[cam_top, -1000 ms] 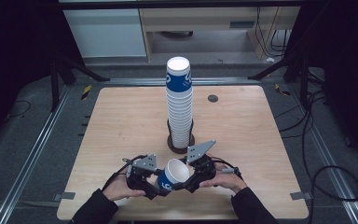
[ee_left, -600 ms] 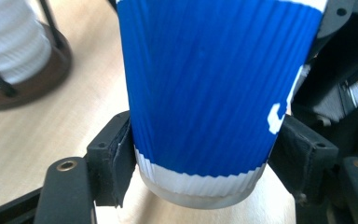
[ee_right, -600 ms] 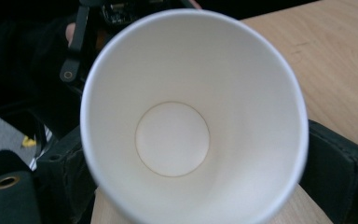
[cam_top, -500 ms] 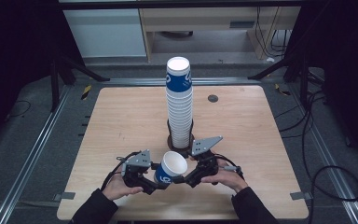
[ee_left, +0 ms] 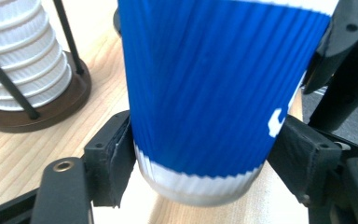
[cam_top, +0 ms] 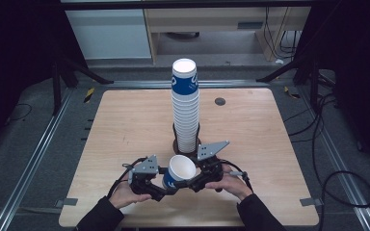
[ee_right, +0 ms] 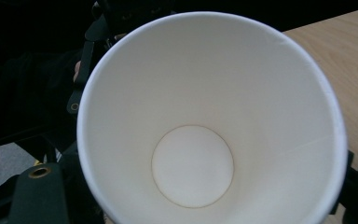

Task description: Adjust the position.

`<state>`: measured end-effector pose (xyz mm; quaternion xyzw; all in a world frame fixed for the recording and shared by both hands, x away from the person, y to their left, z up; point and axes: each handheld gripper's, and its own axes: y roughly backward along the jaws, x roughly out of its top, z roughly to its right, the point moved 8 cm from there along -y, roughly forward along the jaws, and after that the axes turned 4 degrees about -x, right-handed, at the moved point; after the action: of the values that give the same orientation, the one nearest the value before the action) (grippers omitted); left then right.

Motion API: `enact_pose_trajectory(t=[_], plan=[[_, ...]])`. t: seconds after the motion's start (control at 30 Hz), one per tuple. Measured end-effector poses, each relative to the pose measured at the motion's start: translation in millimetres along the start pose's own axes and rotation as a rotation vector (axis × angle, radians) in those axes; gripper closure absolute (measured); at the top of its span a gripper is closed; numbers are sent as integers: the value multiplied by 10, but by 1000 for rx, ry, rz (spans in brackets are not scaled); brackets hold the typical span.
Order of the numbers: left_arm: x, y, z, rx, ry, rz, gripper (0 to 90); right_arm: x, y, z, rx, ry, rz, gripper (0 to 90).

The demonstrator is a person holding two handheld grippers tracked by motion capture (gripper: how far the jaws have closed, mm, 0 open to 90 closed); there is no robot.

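A blue ribbed paper cup (cam_top: 180, 169) with a white inside hangs tilted just above the table's front edge, between both grippers. My left gripper (cam_top: 166, 185) is shut across its lower part; in the left gripper view the pads (ee_left: 114, 156) press the cup (ee_left: 214, 93) near its white base. My right gripper (cam_top: 193, 181) holds the rim end. The right gripper view looks straight into the cup (ee_right: 205, 140), and that gripper (ee_right: 200, 196) has a jaw on each side of it, tips hidden. A tall stack of cups (cam_top: 185, 106) stands mid-table in a brown wire holder (ee_left: 51, 107).
The wooden table (cam_top: 125, 125) has a small dark disc (cam_top: 219, 101) set in it at the back right. Metal rails and cables run along both sides on the floor. A pale cabinet stands beyond the far edge.
The cup has tipped from nearly upright to a slant, mouth toward the right gripper, and risen slightly. Both hands shifted a little with it.
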<state>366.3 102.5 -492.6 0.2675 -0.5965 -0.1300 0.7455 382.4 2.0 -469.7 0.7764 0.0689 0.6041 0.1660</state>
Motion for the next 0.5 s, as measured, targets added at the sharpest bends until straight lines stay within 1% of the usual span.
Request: enact_pose_trajectory(t=[0.13,0.23,0.33,0.43,0.5], plan=[[-45,16,-57,22,8,-19,207,50,77,38,-37,12,22,205],[-72,64,-121,46,21,-16,185,96,198,111,-93,15,39,205],[-90,131,-198,80,38,-7,172,116,311,197,-158,9,48,204],[-90,221,-313,145,66,17,160,110,404,273,-208,0,50,204],[-95,285,-404,204,89,34,158,104,465,319,-230,-12,53,204]])
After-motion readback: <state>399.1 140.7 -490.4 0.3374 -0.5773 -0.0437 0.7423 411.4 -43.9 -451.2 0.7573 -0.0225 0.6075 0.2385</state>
